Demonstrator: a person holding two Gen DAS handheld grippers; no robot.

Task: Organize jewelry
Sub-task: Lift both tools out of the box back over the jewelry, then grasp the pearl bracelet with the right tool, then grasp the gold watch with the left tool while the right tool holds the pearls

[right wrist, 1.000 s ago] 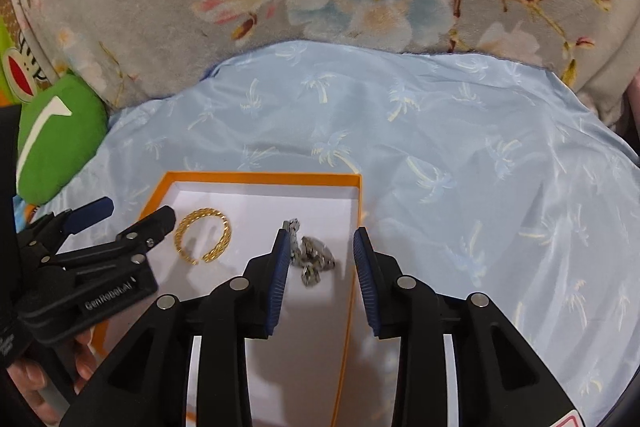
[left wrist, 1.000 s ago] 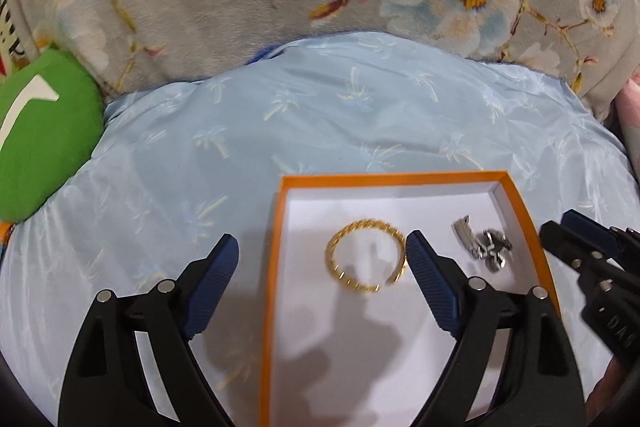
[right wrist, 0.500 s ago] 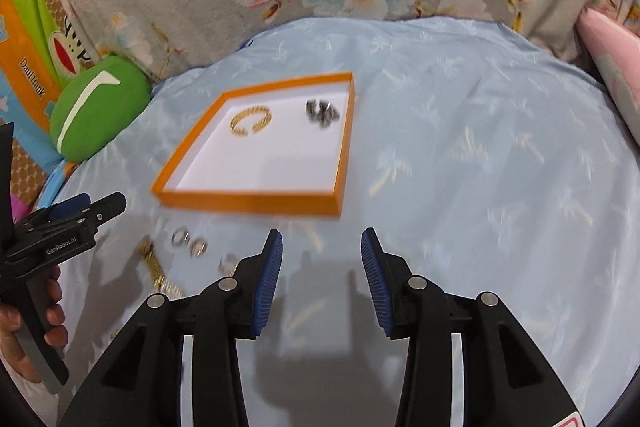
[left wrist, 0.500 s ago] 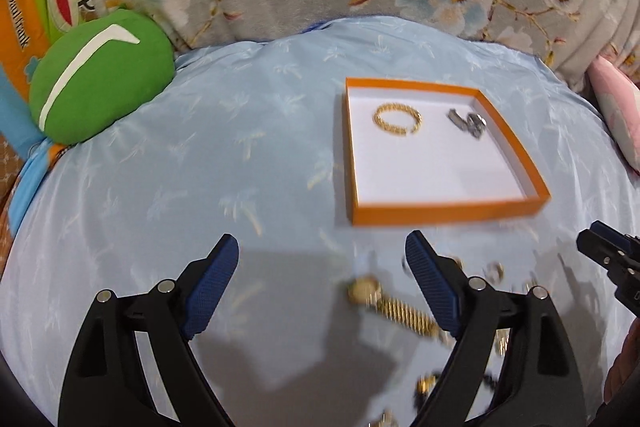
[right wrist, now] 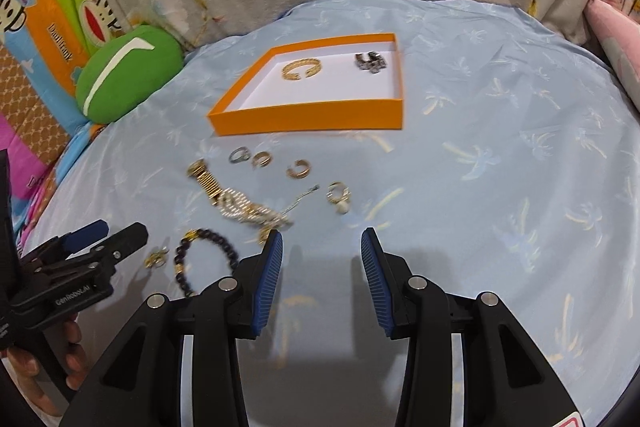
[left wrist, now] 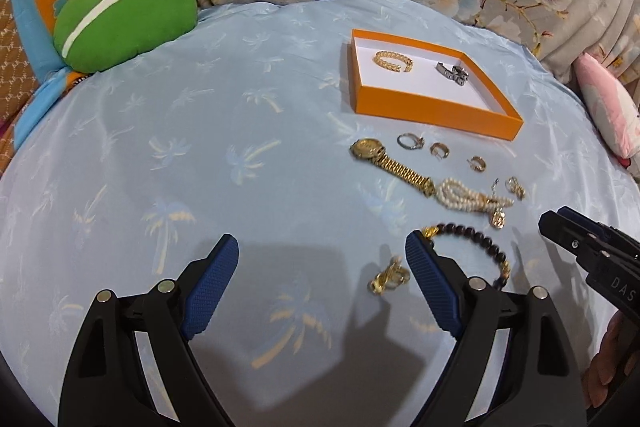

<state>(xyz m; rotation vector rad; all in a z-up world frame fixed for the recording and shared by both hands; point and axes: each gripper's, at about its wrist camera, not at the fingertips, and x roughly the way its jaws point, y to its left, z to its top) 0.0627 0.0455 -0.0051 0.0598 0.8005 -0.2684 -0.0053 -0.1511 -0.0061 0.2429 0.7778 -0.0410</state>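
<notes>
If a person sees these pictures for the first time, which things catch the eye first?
First comes the orange tray on the blue cloth, holding a gold bracelet and a silver piece. In front of it lies loose jewelry: a gold watch, a pearl bracelet and a dark bead bracelet. A green cushion sits far left.

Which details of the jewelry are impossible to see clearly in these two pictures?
- Dark beaded bracelet: left view, partly behind the left gripper's finger.
- Silver piece in the orange box: both views, too small to identify.
- White pearl bracelet: right view, blurred.
</notes>
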